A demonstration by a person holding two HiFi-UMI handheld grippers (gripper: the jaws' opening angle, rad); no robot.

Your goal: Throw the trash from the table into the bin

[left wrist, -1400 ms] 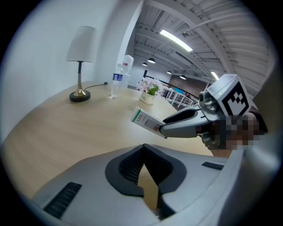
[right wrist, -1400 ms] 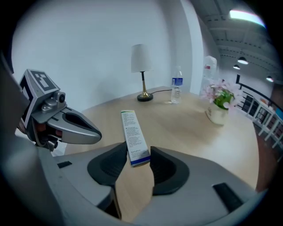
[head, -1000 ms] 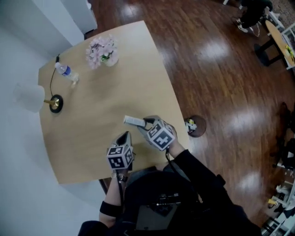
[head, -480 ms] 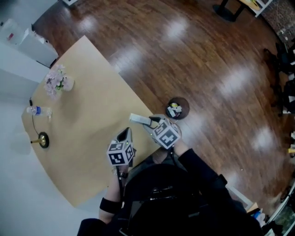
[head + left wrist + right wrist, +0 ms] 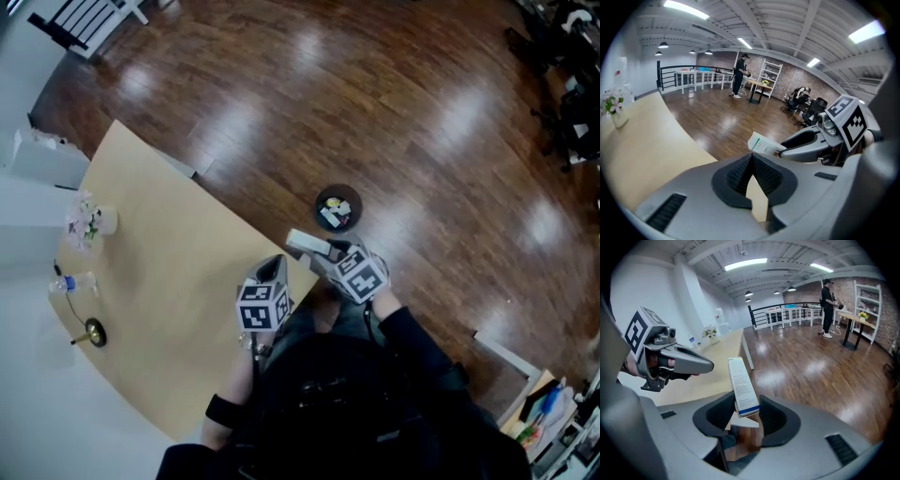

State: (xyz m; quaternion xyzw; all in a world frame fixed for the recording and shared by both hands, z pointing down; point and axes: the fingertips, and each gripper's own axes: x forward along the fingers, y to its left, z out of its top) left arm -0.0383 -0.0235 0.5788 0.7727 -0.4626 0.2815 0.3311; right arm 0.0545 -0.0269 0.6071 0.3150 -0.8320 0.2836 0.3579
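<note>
The table (image 5: 141,244) has slid left as the person turns toward the floor. The left gripper (image 5: 275,265), jaws pressed together on nothing, rides along. The right gripper (image 5: 328,251) pinches the box (image 5: 306,243), now clear of the table and just near of the bin (image 5: 350,198), so the drop looks close. The bin already holds scraps (image 5: 330,215).

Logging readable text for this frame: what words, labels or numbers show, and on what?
"LED": on the white box, near its end, left gripper view.
Fine print on the box's long side, right gripper view: too small to read.
Label on the water bottle: too small to read.
</note>
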